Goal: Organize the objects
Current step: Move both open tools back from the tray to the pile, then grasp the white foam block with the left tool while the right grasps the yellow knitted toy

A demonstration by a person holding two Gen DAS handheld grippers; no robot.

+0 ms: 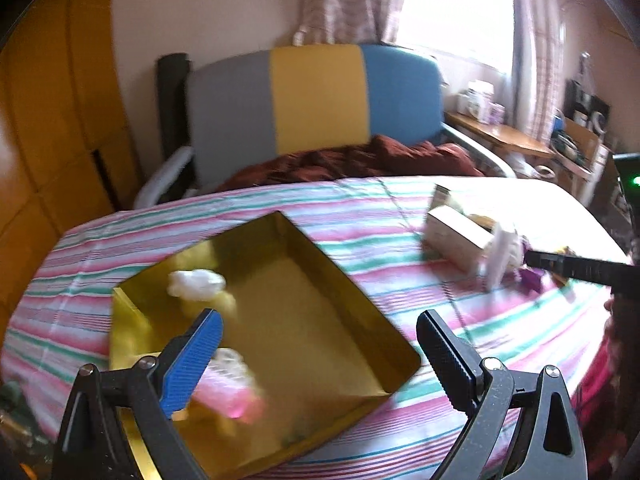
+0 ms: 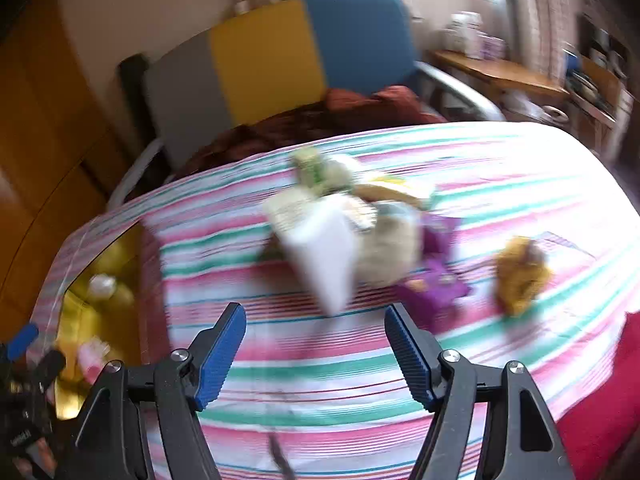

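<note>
Both tongs (image 1: 320,332) (image 2: 315,330) agape (empty)

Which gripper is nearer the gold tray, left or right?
Left. The left gripper hangs directly over the gold tray, jaws open. The right gripper is off to the tray's right, over the striped cloth near the pile of items.

Looks like a bedroom in a home: a striped sheet (image 1: 328,208) is covering the surface across mid-frame, w/ a dark red blanket (image 1: 360,160) bunching at a grey, yellow & blue padded headboard (image 1: 316,100) behind it. Daylight is coming thru patterned curtains (image 1: 348,0) up top, a cluttered wooden side table (image 1: 504,136) is sitting at right, & wooden wardrobe doors (image 1: 52,120) are filling the left edge.
</note>
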